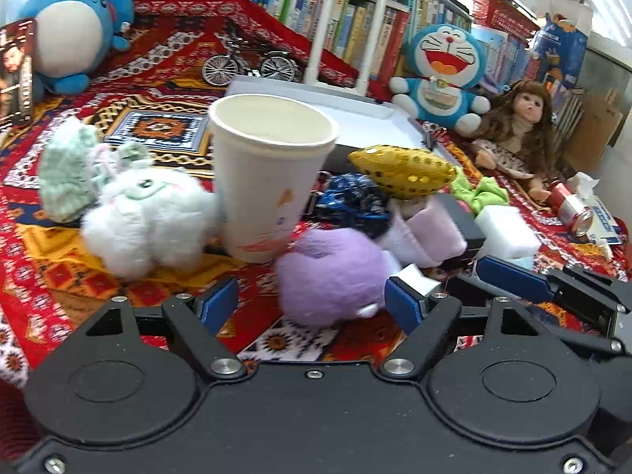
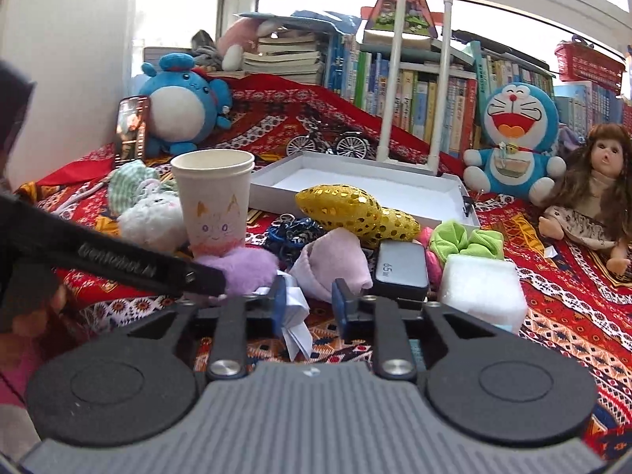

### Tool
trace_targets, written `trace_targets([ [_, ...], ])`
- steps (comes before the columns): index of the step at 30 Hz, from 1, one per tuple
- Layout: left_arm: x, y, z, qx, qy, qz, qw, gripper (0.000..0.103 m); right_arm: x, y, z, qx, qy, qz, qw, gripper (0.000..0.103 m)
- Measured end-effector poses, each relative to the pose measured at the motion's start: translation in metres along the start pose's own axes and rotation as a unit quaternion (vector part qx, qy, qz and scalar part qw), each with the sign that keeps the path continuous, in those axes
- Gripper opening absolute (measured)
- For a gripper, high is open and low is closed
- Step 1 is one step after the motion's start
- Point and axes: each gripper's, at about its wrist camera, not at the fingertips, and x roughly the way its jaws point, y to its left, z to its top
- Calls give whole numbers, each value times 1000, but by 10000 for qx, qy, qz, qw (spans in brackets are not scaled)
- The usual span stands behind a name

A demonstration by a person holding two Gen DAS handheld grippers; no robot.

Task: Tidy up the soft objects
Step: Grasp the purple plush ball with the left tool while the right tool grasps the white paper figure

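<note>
My left gripper (image 1: 312, 302) is open, its blue pads either side of a purple fluffy plush (image 1: 331, 276), which lies on the patterned cloth; the plush also shows in the right wrist view (image 2: 245, 266). My right gripper (image 2: 308, 302) is open around a folded white paper (image 2: 294, 308), with a pink sock (image 2: 335, 260) just ahead. A white fluffy bunny (image 1: 146, 217), a gold sequin pillow (image 1: 403, 172), a green scrunchie (image 2: 466, 241) and a white foam block (image 2: 480, 290) lie nearby. A white open box (image 2: 355, 181) sits behind them.
A paper cup (image 1: 268, 173) stands next to the purple plush. A dark power bank (image 2: 401, 270), blue cord, toy bicycle (image 2: 328, 142), red can (image 1: 572, 207), Doraemon plush (image 2: 513, 138), blue whale plush (image 1: 71, 27), doll (image 2: 592, 193) and bookshelves surround the cloth.
</note>
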Motion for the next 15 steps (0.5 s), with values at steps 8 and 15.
trace_targets([
  [8,21,-7,4,17,130,-241,9996,58,-4,-3,-3,-82,-21,10,10000,62],
  [15,7,-15,0,344,-129,-248,9990,54,2,6,-7,-270,91,134,9995,65],
])
